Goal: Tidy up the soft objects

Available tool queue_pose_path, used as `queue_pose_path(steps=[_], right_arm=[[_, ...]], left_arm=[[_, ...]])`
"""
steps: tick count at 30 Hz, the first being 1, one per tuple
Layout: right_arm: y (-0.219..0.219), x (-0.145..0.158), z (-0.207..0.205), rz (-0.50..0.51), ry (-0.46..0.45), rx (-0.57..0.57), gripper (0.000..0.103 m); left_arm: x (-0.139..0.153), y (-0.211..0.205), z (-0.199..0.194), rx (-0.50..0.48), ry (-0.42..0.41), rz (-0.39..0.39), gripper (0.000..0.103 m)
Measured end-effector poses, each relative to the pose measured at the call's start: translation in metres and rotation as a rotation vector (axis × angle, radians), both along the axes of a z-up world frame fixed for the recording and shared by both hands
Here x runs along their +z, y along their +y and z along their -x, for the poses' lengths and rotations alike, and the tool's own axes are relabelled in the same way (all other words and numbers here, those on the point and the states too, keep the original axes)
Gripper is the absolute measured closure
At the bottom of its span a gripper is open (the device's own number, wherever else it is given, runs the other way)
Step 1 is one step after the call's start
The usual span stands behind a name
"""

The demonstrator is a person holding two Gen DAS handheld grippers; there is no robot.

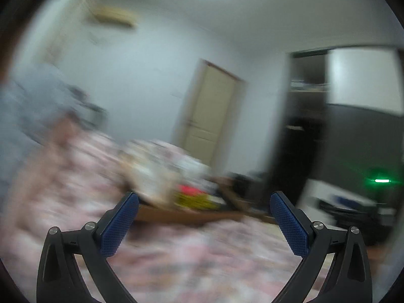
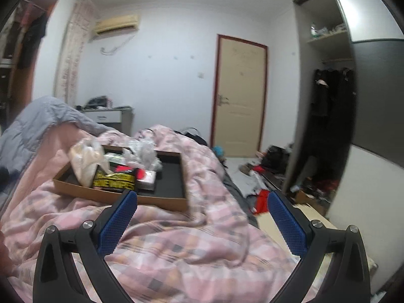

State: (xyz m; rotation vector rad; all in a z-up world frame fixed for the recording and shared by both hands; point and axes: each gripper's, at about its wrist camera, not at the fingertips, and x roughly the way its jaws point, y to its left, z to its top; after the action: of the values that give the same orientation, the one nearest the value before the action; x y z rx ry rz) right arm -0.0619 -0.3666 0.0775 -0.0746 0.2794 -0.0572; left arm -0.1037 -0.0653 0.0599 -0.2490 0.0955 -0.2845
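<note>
A brown tray [image 2: 174, 205] with a black floor rests on the pink checked quilt [image 2: 176, 247]. It holds soft packs: a cream plastic bag [image 2: 85, 161], a yellow-and-black wipes pack [image 2: 113, 181], a crumpled clear bag [image 2: 144, 152], a red item [image 2: 123, 168] and a white tissue pack [image 2: 146, 180]. My right gripper [image 2: 202, 202] is open and empty, hovering above the quilt in front of the tray. In the blurred left wrist view my left gripper [image 1: 204, 204] is open and empty, with the tray [image 1: 186, 218] and its yellow pack [image 1: 194, 200] just beyond.
A grey-blue quilt [image 2: 43, 121] is piled at the left. A closed cream door [image 2: 240, 101] is ahead, an open wardrobe [image 2: 328, 101] at the right. Clutter covers the floor [image 2: 265, 176] beside the bed. A white nightstand [image 2: 108, 116] stands behind the bed.
</note>
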Motion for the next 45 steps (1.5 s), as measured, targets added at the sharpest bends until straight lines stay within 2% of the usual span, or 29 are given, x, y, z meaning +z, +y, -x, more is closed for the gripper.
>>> queue_pose_path(steps=[2,3,5,9,17,28,37,45], right_arm=[[-0.003,0.003,-0.001,0.017,0.029,-0.037,0.001],[-0.003,0.004,-0.001,0.024,0.038,-0.05,0.001],[-0.004,0.006,0.001,0.033,0.039,-0.069,0.001],[0.002,0.008,0.01,0.091,-0.004,-0.105,0.001],[0.015,0.008,0.019,0.152,-0.05,-0.088,0.001],[0.019,0.009,0.022,0.146,-0.045,-0.067,0.001],[0.013,0.009,0.019,-0.009,0.073,0.148,0.001],[0.021,0.002,0.015,-0.042,0.141,0.229,0.001]], left_arm=[[0.01,-0.004,0.01,0.168,-0.032,-0.081,0.0],[0.013,-0.006,0.014,0.215,-0.047,-0.11,0.0],[0.019,-0.009,0.021,0.275,-0.06,-0.147,0.0],[0.025,-0.011,0.026,0.326,-0.053,-0.169,0.0],[0.025,-0.01,0.031,0.335,-0.034,-0.167,0.0],[0.025,-0.012,0.028,0.328,-0.026,-0.185,0.0],[0.024,-0.014,0.026,0.323,-0.015,-0.185,0.0],[0.022,-0.015,0.024,0.316,-0.008,-0.189,0.0]])
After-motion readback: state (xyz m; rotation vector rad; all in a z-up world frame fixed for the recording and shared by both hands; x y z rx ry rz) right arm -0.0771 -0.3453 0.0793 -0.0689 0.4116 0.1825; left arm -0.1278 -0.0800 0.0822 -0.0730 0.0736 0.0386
